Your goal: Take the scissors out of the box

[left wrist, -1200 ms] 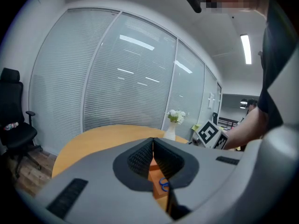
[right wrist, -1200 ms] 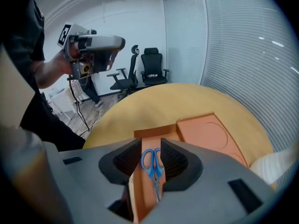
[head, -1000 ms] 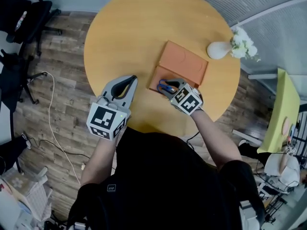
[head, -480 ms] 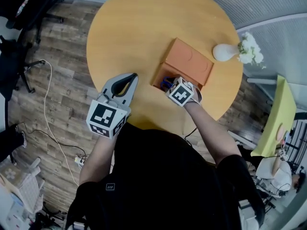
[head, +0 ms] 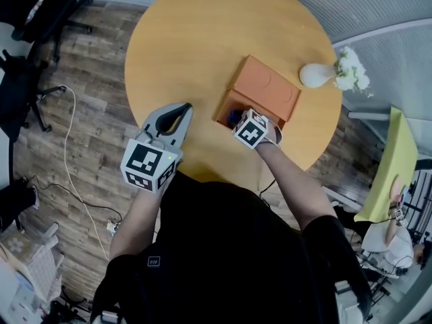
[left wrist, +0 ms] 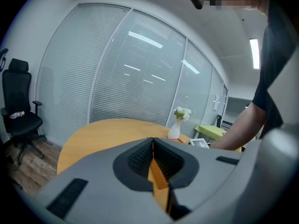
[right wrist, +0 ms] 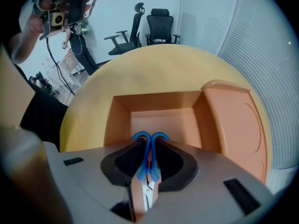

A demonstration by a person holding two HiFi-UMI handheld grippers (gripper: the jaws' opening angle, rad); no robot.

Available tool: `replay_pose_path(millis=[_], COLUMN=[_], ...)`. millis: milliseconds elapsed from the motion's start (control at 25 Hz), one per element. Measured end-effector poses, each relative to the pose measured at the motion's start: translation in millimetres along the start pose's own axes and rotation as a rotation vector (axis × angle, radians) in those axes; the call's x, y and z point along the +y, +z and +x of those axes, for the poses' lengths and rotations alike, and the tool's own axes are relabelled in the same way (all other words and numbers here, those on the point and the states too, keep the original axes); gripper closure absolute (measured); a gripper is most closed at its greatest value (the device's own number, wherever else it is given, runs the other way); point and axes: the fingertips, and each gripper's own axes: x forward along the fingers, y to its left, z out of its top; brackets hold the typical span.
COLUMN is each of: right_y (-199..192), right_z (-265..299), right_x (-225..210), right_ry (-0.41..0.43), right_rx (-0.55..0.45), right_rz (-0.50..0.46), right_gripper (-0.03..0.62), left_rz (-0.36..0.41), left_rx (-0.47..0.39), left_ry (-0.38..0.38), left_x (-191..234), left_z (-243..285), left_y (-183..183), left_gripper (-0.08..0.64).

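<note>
An orange box (head: 264, 85) lies open on the round wooden table (head: 189, 39), its lid (right wrist: 233, 120) folded to the right. Blue-handled scissors (right wrist: 148, 149) lie in the tray (right wrist: 119, 120); a sliver of blue shows in the head view (head: 233, 118). My right gripper (right wrist: 148, 141) points steeply down into the tray, jaws closing, pads against the blue handles. Its marker cube hides most of it in the head view (head: 237, 119). My left gripper (head: 182, 108) hovers left of the box, shut and empty, its tips (left wrist: 153, 141) meeting.
A white vase (head: 317, 74) with white flowers (head: 352, 69) stands at the table's right edge, just past the box lid. Black office chairs (head: 27, 19) and a cable sit on the wood floor to the left. A yellow-green table (head: 391, 160) is far right.
My right gripper has dropped into the box tray and tipped steeper, so its cube now covers the scissors in the head view. The left gripper has hardly shifted.
</note>
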Motion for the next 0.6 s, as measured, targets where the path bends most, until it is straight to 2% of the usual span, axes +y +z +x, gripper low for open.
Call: replay_pose_path(millis=[40, 240, 440, 600], right_y=[0, 6, 20, 20], right_z=[0, -9, -48, -83], right_x=[2, 2, -6, -16], right_ry=[-0.003, -0.031, -0.079, -0.102], right_rx=[0.004, -0.020, -0.168, -0.302], right_rz=[-0.011, -0.003, 0.057, 0.149], right_gripper=[0.502, 0.503, 0.505, 0.506], left_rz=[0.001, 0.021, 0.071, 0.093], left_rx=[0.000, -0.006, 0.003, -0.002], left_ry=[-0.005, -0.045, -0.082, -0.085], left_x=[-2, -21, -45, -60], left_z=[-1, -2, 1, 8], left_y=[2, 15, 25, 34], left_gripper=[0.545, 0.546, 0.545, 0.546])
